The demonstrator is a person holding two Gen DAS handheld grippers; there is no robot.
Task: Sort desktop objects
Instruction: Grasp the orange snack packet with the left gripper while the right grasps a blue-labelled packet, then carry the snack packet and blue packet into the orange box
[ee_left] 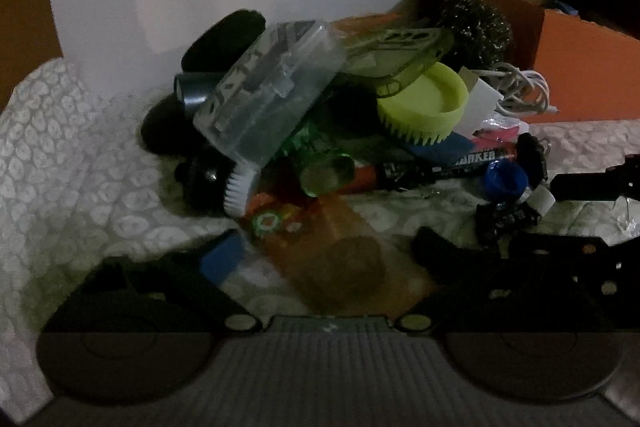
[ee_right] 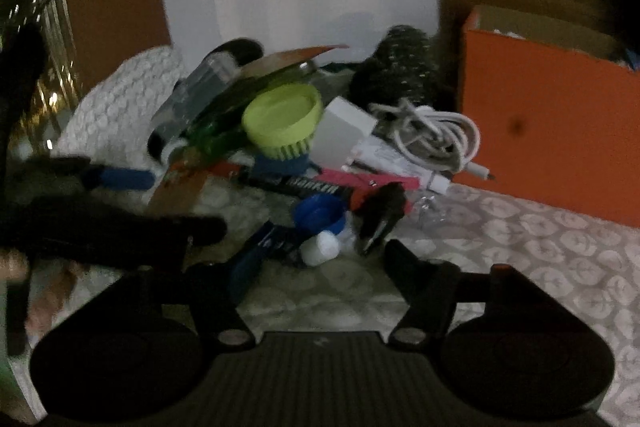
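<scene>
Left wrist view looks over a dim heap of clutter on a patterned white cloth (ee_left: 60,163): a clear plastic case (ee_left: 268,91) leans on top, a lime round brush (ee_left: 424,103) sits to its right, a marker (ee_left: 436,167) lies low across the front, and an orange box (ee_left: 588,67) stands at the back right. The left gripper (ee_left: 320,259) has its fingers apart, with an orange translucent packet (ee_left: 320,247) lying between them; whether the pads touch it is unclear through the blur. Right wrist view shows the same heap from the other side, with the lime brush (ee_right: 282,119) in the middle, a coiled white cable (ee_right: 432,135) near the orange box (ee_right: 540,115), and a blue cap (ee_right: 320,215) and black binder clip (ee_right: 380,219) just ahead of the right gripper (ee_right: 320,267), whose fingers stand spread and empty. Sorting looks barely begun, since the heap is still piled together. Next, the left fingers probably need to close squarely on the packet and draw it free without dragging the case above.
</scene>
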